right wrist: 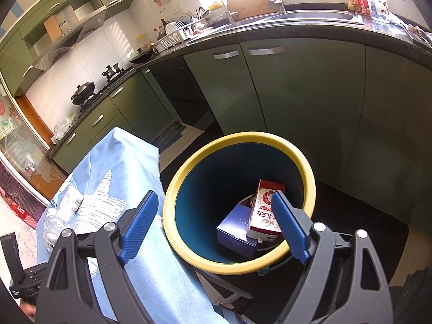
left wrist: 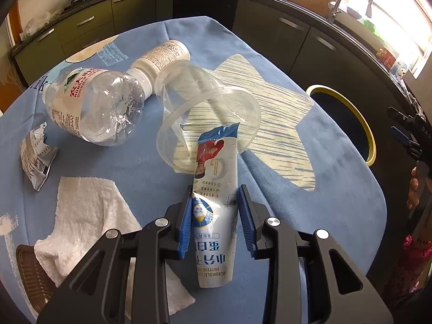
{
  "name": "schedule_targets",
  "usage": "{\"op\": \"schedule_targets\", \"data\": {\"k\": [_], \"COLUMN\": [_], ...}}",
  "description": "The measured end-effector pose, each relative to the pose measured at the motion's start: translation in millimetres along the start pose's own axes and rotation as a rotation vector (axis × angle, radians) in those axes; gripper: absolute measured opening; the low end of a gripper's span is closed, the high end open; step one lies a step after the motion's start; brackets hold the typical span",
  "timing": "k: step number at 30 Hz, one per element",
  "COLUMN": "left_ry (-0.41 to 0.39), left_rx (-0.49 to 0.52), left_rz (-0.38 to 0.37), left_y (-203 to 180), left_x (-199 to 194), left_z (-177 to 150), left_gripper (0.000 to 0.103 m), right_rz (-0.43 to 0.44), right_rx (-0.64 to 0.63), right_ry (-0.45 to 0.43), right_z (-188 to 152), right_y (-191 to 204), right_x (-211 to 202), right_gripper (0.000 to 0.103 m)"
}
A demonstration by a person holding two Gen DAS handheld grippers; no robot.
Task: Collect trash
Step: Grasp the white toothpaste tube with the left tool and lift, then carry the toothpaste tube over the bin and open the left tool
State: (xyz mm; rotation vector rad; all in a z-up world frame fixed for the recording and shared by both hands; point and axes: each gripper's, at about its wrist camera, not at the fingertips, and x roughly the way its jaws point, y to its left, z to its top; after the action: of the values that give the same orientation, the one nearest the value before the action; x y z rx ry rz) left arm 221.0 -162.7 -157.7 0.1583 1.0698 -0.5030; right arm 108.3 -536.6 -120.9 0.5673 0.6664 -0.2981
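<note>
Wrapper (left wrist: 216,202) flat on blue tablecloth (left wrist: 337,189), tip inside tipped clear cup (left wrist: 208,116). Left gripper (left wrist: 214,216) straddles it, jaws apart, not yet pinching. Right gripper (right wrist: 216,226) spread wide, empty, above bin (right wrist: 189,253). Risk: thin foil slips, or lift drags cup along.

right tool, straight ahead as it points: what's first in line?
Likely the trash bin: the open right tool aims into its mouth, toward the red carton and blue box inside. Depth is unclear.

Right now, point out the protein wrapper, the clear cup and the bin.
protein wrapper (left wrist: 216,189), left wrist view, printed middle.
clear cup (left wrist: 186,86), left wrist view, side wall.
bin (right wrist: 189,253), right wrist view, yellow rim.
</note>
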Motion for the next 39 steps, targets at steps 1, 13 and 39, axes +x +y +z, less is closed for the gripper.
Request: {"op": "schedule_targets", "data": {"k": [1, 13, 39], "left_ry": [0.001, -0.014, -0.001], "left_rx": [0.002, 0.044, 0.341], "left_rz": [-0.001, -0.028, -0.338], "left_y": [-0.1, -11.7, -219.5], "left_x": [-1.3, -36.8, -16.6], "left_z": [-1.5, -19.0, 100.5], "left_gripper": [0.032, 0.032, 0.032], "right_rz": [0.000, 0.002, -0.020], "right_rx": [0.001, -0.003, 0.186], "right_ry": [-0.001, -0.003, -0.095], "right_z": [-0.2, -1.0, 6.4], "right_y": [0.1, 2.5, -99.9], "right_x": [0.1, -1.0, -27.7], "right_gripper": [0.081, 0.081, 0.081]}}
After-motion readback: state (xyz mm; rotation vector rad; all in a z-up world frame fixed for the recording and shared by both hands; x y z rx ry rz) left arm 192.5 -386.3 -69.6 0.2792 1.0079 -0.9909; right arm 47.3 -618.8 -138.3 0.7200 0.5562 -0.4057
